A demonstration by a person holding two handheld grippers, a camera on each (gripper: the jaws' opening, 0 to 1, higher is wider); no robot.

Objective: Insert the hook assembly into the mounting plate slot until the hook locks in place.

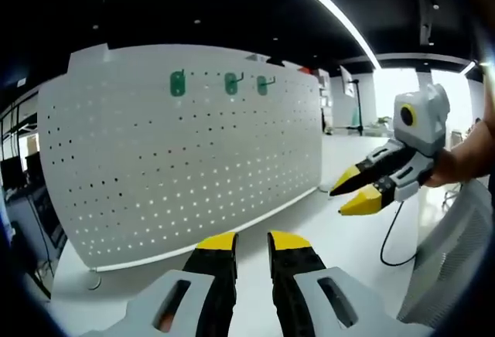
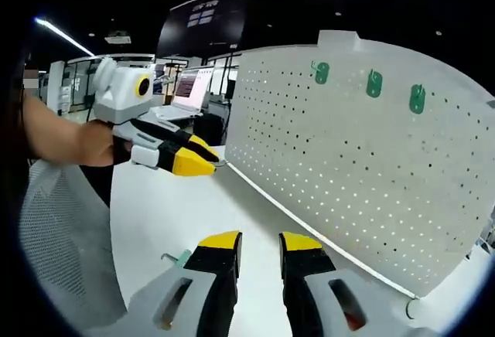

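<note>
Left tool (image 1: 252,242): tips narrowly apart, holding nothing, above the white worktop (image 1: 309,213).
Right tool (image 2: 261,243): narrow gap, holding nothing.
Loose green hook (image 2: 178,258): on the worktop, beside the right tool; seen from the right gripper view.
Pegboard (image 1: 186,159): upright, three green hooks (image 1: 177,83) in its top rows.

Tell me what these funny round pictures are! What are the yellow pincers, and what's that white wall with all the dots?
A person holds a pincer tool in each hand, and each tool carries a camera. The left gripper view looks past the left gripper; the right gripper pokes in beside it. The right gripper view looks past that one from behind. Both grippers are open and hold nothing. The dotted wall is a pegboard standing on a white table. Three green hooks hang near its top. One more green hook lies on the table.
</note>
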